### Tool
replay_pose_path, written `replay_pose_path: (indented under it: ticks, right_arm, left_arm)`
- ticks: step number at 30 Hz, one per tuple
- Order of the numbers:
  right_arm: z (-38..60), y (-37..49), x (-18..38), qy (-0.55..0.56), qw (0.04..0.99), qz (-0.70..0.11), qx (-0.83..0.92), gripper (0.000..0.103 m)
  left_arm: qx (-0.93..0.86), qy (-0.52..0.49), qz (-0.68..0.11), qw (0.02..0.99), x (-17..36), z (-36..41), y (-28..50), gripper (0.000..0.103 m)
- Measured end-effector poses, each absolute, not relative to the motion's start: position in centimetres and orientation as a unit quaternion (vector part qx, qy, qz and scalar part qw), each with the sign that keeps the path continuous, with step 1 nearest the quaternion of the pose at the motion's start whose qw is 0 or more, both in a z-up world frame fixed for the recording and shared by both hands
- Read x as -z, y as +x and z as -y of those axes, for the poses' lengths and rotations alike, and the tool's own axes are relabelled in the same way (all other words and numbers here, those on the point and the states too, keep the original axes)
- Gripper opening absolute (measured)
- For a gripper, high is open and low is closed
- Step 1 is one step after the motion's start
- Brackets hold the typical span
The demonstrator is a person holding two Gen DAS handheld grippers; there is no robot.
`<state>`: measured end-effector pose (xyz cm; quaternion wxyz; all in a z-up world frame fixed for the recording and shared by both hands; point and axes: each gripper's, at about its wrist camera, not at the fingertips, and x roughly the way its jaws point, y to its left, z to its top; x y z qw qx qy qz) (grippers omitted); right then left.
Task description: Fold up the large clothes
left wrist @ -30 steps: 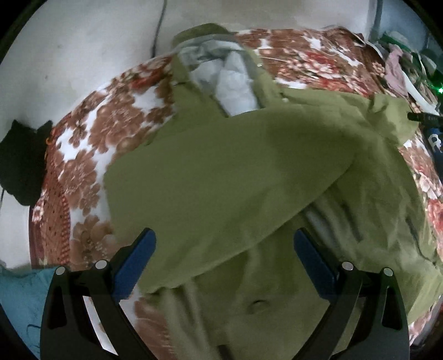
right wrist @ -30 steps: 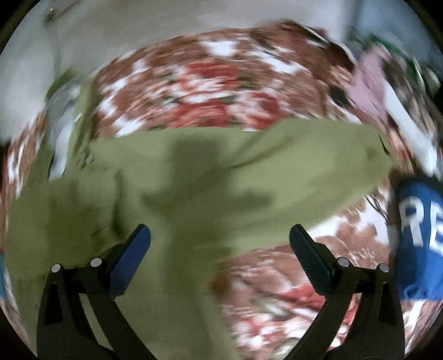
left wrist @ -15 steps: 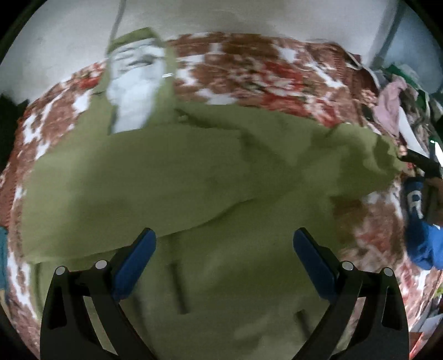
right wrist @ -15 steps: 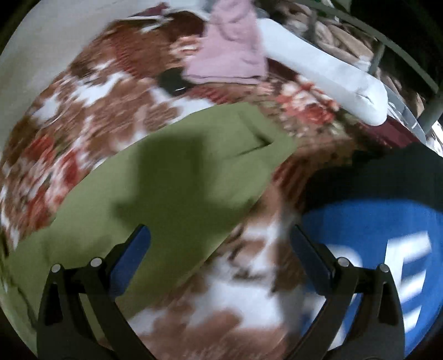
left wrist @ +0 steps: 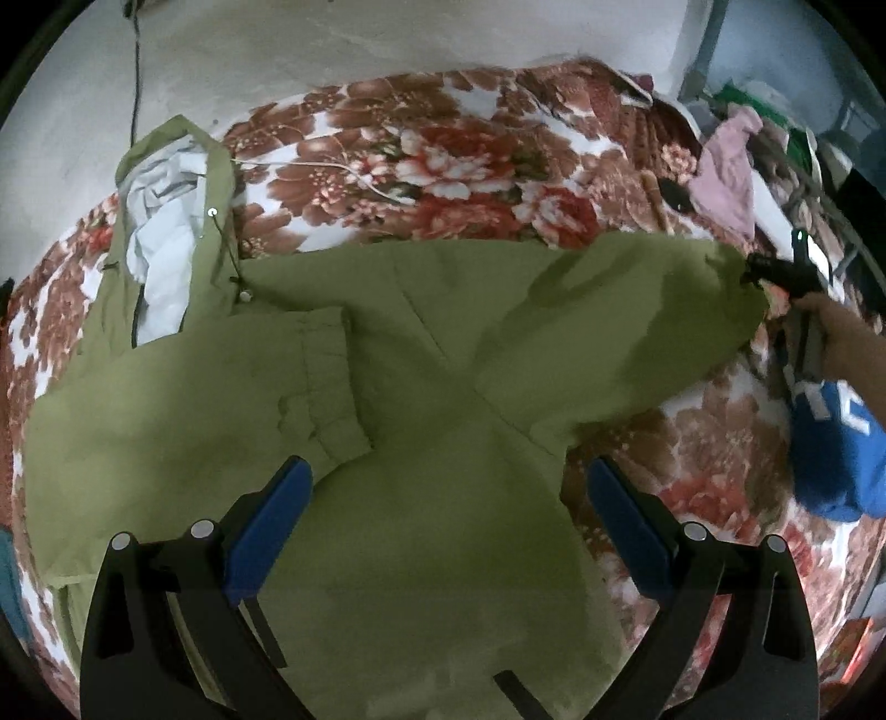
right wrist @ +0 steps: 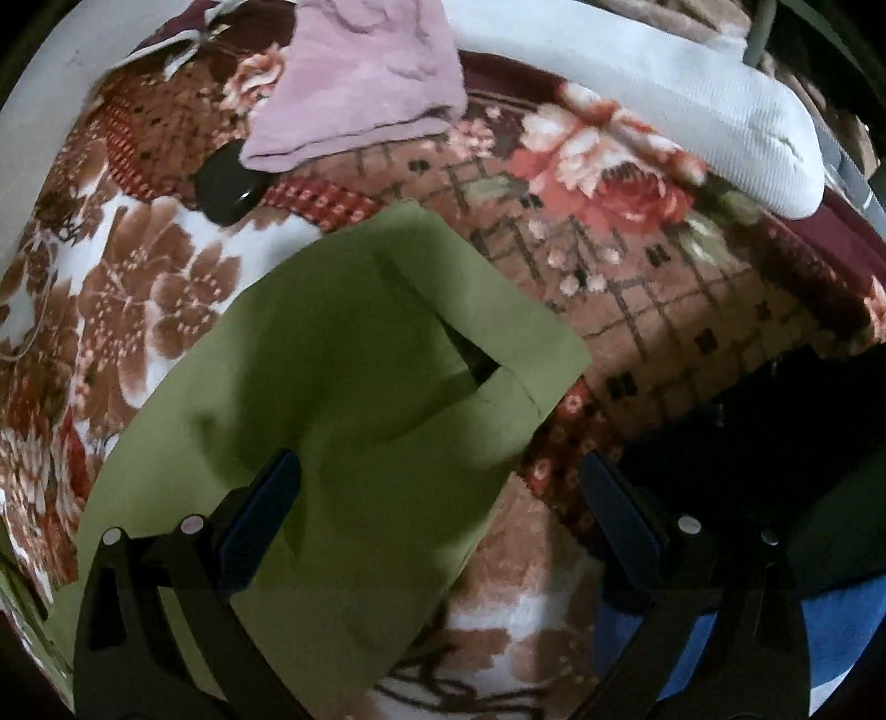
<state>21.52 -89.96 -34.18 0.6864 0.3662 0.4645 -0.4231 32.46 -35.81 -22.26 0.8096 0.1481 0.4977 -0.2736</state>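
An olive green hooded jacket (left wrist: 421,387) lies spread on a floral blanket (left wrist: 443,160); its grey-lined hood (left wrist: 160,232) points to the upper left. One sleeve (left wrist: 310,365) is folded across the body. The other sleeve (left wrist: 637,310) stretches right, and its cuff (right wrist: 454,343) lies flat in the right wrist view. My left gripper (left wrist: 443,515) hovers open over the jacket's body. My right gripper (right wrist: 437,498) is open just over the sleeve near the cuff, with nothing between its fingers. It also shows small at the sleeve end, as the right gripper (left wrist: 786,274).
A pink cloth (right wrist: 360,83), a small black object (right wrist: 227,183) and a white bolster (right wrist: 637,94) lie beyond the cuff. A blue garment with white letters (left wrist: 836,432) and a dark cloth (right wrist: 775,432) sit to the right. A wall (left wrist: 387,39) backs the bed.
The right gripper travelled out along the right sleeve to its cuff. The left gripper's view pulled back and steadied over the jacket. Both grippers stayed open.
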Motion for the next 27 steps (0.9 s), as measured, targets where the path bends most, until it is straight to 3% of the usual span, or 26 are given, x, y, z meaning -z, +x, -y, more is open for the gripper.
replay_pose_path:
  ticks: [2,3,4,8,12,15,21,27]
  right_arm:
    - [90.1,21.7,34.4,0.370,0.688,-0.467,0.414,0.094]
    - [90.0,21.9,34.4,0.369,0.690,-0.470,0.409,0.061]
    - [90.0,22.1,34.3,0.370,0.693,-0.471,0.402,0.050]
    - [90.2,21.7,34.5,0.409,0.690,-0.461,0.380,0.037]
    - [90.8,20.6,34.0,0.435,0.704,-0.427,0.365,0.017]
    - [90.8,20.2,33.5,0.435,0.714,-0.420,0.352,0.011]
    - [88.9,20.6,29.4,0.374,0.771,-0.396,0.330,0.008]
    - [86.5,20.8,24.1,0.335,0.815,-0.362,0.304,0.008]
  left_arm:
    - [0.271,0.155,-0.500,0.808,22.8,36.0,32.7,0.098]
    - [0.270,0.155,-0.500,0.808,22.9,36.0,32.9,0.098]
    - [0.269,0.152,-0.500,0.809,22.9,36.1,33.1,0.098]
    - [0.262,0.127,-0.508,0.810,23.3,36.0,33.9,0.098]
    - [0.255,0.136,-0.507,0.812,24.1,35.8,34.3,0.098]
    - [0.227,0.135,-0.507,0.820,24.7,34.5,35.4,0.098]
    - [0.195,0.121,-0.503,0.833,26.7,31.8,38.1,0.098]
    - [0.237,0.131,-0.474,0.838,28.9,36.9,38.3,0.098]
